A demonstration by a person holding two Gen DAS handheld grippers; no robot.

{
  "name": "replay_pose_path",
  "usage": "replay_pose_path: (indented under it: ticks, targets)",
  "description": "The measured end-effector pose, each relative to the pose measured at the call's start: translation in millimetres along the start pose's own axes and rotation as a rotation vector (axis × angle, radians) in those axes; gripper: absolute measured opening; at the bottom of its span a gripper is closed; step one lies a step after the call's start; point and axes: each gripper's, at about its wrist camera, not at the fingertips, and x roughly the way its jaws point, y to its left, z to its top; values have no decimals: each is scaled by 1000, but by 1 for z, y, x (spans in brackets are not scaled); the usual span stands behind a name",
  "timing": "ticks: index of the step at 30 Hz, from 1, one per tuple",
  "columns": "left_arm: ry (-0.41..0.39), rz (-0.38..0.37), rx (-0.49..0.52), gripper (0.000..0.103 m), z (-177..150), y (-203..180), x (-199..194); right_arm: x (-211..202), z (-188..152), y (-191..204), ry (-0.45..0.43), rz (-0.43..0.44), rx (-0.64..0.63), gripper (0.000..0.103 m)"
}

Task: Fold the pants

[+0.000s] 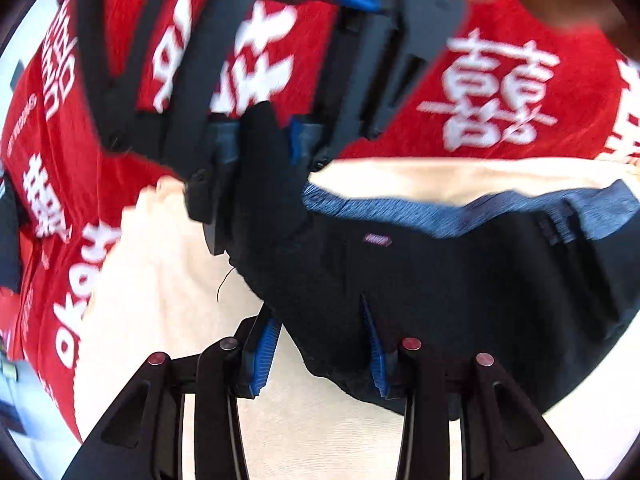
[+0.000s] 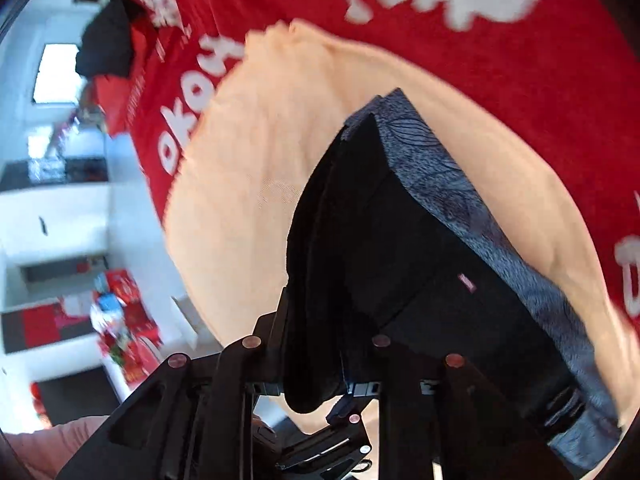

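Note:
The black pants point(image 1: 460, 300) with a blue-grey waistband point(image 1: 440, 216) lie on a cream cloth point(image 1: 160, 280). My left gripper point(image 1: 320, 352) stands open, its blue-padded fingers point(image 1: 262, 354) either side of a lower edge of the pants. My right gripper point(image 1: 262, 144) shows in the left wrist view, shut on a pinched corner of the pants near the waistband. In the right wrist view the black fabric point(image 2: 360, 248) fills the space between the right gripper's fingers point(image 2: 316, 344), with the waistband point(image 2: 460, 200) running off to the right.
A red cloth with white characters point(image 1: 500, 92) covers the surface under the cream cloth. A dark garment point(image 2: 106, 40) lies at its far edge. White cabinets and red packages point(image 2: 120, 320) show beyond the table edge. A hand point(image 2: 36, 440) shows at lower left.

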Motion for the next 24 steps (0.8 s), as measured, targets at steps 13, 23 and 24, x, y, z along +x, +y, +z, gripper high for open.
replay_pose_path:
  ticks: [13, 23, 24]
  targets:
    - [-85, -236, 130, 40, 71, -143, -86, -162, -191, -130, -475, 229, 221, 22]
    - [24, -329, 338, 45, 46, -316, -59, -159, -347, -287, -614, 288, 505, 24]
    - [47, -324, 349, 45, 42, -326, -52, -146, -357, -303, -610, 299, 541, 24]
